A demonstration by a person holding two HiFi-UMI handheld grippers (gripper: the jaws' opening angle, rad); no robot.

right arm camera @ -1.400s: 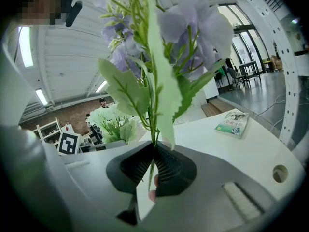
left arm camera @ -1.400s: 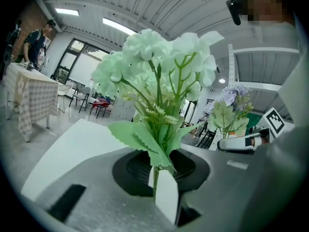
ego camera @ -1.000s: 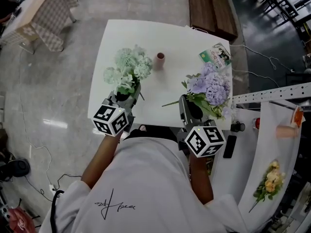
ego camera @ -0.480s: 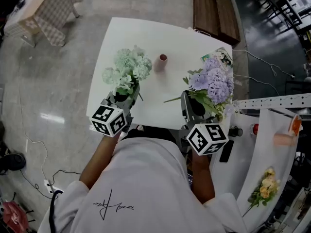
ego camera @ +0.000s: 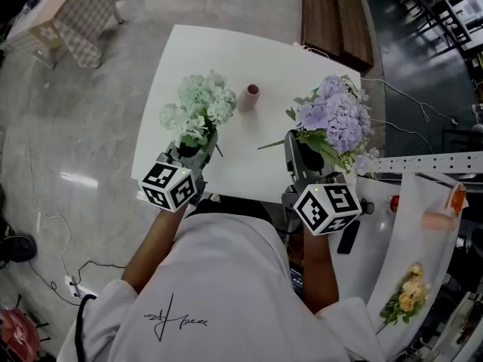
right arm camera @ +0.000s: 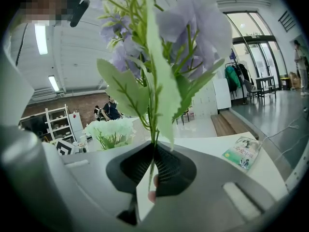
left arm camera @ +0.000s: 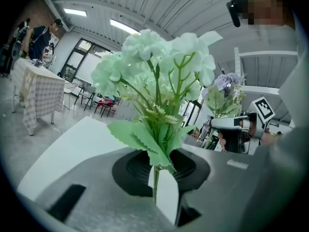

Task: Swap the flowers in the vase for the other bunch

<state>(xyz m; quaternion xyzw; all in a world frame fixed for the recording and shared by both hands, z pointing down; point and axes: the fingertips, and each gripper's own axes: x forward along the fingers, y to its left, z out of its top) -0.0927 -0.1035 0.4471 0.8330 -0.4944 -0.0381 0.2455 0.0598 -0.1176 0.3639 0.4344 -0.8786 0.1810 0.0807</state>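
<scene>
Over the table [ego camera: 241, 166], left gripper [ego camera: 198, 149] jaws pinch green bunch [ego camera: 198, 105], right gripper [ego camera: 302, 155] lilac bunch [ego camera: 336, 119]; stem ends hidden.

— How many bunches?
— Three: one green bunch [ego camera: 198, 104], one purple bunch [ego camera: 336, 119], one yellow bunch [ego camera: 404, 296].
— Vases?
— One vase [ego camera: 250, 96], pink.
— Grippers?
— Two: a left gripper [ego camera: 198, 148] and a right gripper [ego camera: 302, 151]. Each is closed on one bunch, so two bunches are held and one is not.
— Anything else to count?
— One book [right arm camera: 244, 152] and one white bench [ego camera: 189, 51]. Past it stands one checked table [ego camera: 68, 21].
— More vases anywhere?
— Only that one.
</scene>
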